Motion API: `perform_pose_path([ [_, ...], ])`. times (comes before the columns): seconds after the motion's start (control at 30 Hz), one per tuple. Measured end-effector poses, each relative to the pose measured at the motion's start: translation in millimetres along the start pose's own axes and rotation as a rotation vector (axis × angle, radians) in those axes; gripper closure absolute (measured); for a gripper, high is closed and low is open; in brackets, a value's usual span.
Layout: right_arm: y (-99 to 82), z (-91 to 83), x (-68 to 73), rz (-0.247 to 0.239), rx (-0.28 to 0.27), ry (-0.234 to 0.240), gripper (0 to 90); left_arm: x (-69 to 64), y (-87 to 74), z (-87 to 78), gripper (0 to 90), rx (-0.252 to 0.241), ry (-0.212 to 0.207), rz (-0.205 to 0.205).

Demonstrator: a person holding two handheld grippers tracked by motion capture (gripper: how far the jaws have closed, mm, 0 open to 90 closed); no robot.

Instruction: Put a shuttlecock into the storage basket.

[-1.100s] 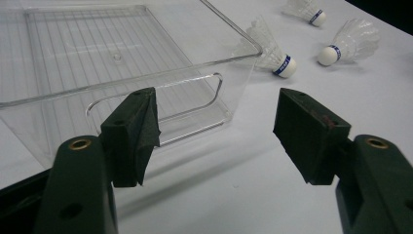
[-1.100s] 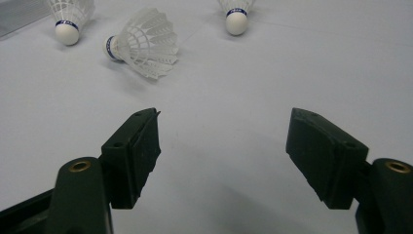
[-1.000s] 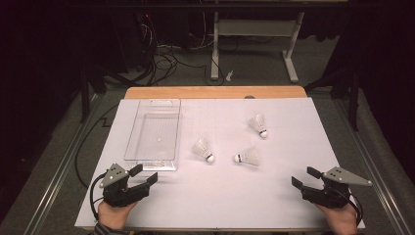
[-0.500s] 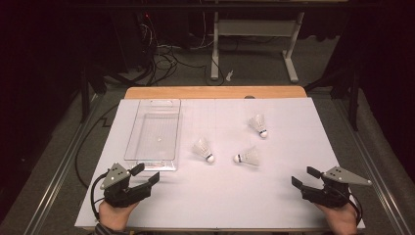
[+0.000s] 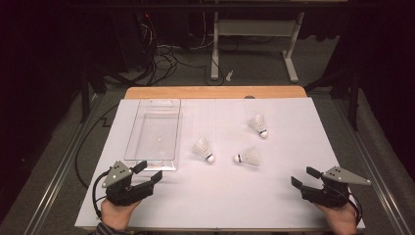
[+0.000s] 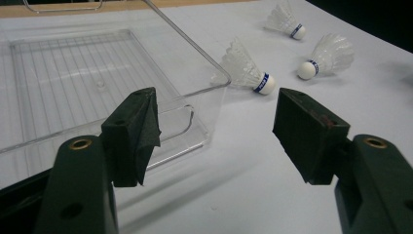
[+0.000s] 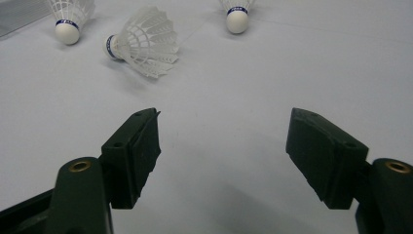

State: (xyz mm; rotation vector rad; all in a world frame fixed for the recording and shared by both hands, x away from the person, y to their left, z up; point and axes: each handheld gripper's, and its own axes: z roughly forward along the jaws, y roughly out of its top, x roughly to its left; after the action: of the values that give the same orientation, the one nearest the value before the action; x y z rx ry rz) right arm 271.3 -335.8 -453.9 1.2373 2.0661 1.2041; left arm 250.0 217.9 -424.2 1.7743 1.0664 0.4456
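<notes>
Three white shuttlecocks lie on the white table top: one [image 5: 203, 149] near the tray, one [image 5: 247, 157] on its side in the middle, one [image 5: 258, 125] farther back. A clear plastic tray [image 5: 154, 129] stands empty at the left. My left gripper [image 5: 149, 171] rests open by the tray's near corner, nothing between its jaws. In the left gripper view, the gripper [image 6: 216, 126] looks past the tray [image 6: 73, 83] at the nearest shuttlecock [image 6: 246, 70]. My right gripper [image 5: 302, 176] stands open at the front right; its own view [image 7: 221, 146] faces the middle shuttlecock [image 7: 146, 41].
A wooden strip [image 5: 215, 92] edges the table's far side. Beyond it, a dark floor holds cables [image 5: 166, 54] and a white stand [image 5: 254, 29]. Metal rails [image 5: 63, 166] run along both table sides. A hand holds each gripper at the front edge.
</notes>
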Motion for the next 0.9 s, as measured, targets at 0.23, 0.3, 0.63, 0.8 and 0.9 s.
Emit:
perform_pose_path([
  [0.23, 0.1, 0.0, 0.3, -0.002, -0.001, -0.001, 28.7, -3.0, 4.5, 2.6, 34.1, 0.006, -0.013, 0.015],
  [0.3, 0.1, 0.1, 0.3, -0.001, 0.000, -0.002, 28.7, -3.9, 7.2, 4.2, 34.1, 0.011, -0.010, 0.018],
  [0.63, 0.2, -0.8, 0.4, -0.001, -0.005, -0.006, 28.8, -9.2, 15.1, 11.1, 34.5, 0.012, -0.029, 0.034],
  [0.8, 0.2, -1.3, -0.1, 0.002, -0.010, -0.009, 28.9, -11.0, 17.9, 13.9, 34.8, 0.012, -0.034, 0.036],
  [0.9, 0.3, -1.1, 0.0, 0.004, -0.009, -0.009, 29.0, -11.9, 19.7, 15.0, 34.9, 0.012, -0.037, 0.037],
])
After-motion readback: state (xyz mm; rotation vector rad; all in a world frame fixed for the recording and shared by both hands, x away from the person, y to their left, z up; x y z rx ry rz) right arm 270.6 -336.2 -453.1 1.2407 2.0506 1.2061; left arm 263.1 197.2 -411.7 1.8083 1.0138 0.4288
